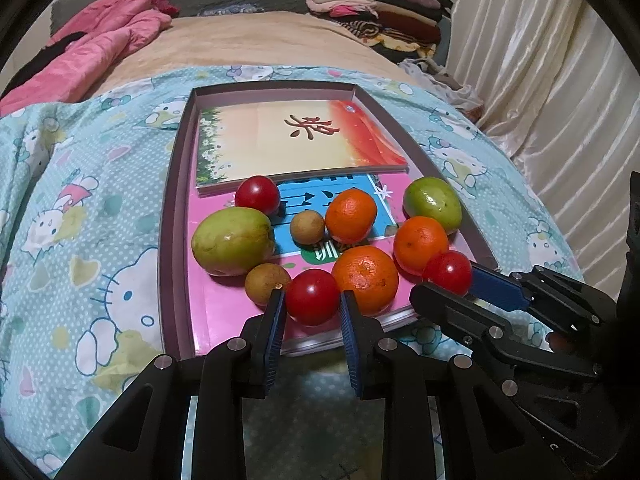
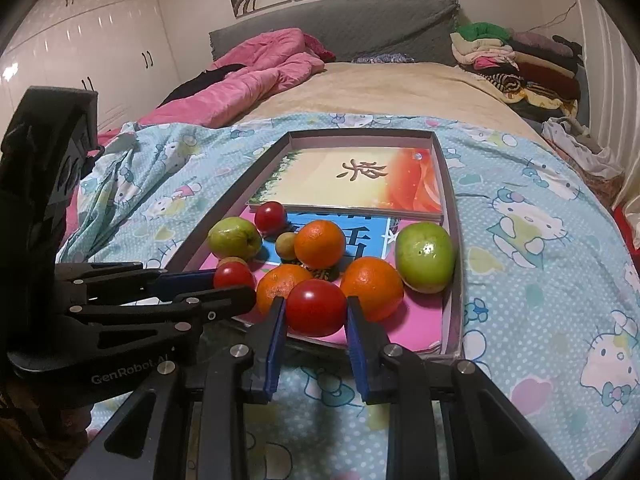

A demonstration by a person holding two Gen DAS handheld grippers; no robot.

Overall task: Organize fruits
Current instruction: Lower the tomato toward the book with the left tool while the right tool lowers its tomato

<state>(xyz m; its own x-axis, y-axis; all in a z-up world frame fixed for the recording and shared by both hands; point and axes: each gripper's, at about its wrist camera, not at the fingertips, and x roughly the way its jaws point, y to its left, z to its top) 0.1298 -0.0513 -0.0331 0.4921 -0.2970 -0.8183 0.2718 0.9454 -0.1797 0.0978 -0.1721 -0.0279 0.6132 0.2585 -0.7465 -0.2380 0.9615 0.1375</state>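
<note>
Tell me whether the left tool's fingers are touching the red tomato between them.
Touching. In the left wrist view, both blue pads of the left tool sit flush against the sides of the red tomato with no gap showing; the right wrist view agrees.

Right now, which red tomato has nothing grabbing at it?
The far tomato, up by the yellow book. The two near ones each sit between a tool's fingers: left tool, right tool.

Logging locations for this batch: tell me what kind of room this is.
A bedroom, most likely. The fruit tray sits on a bed with a grey headboard; a pink quilt and stacked folded clothes lie on it, beside white wardrobes.
</note>
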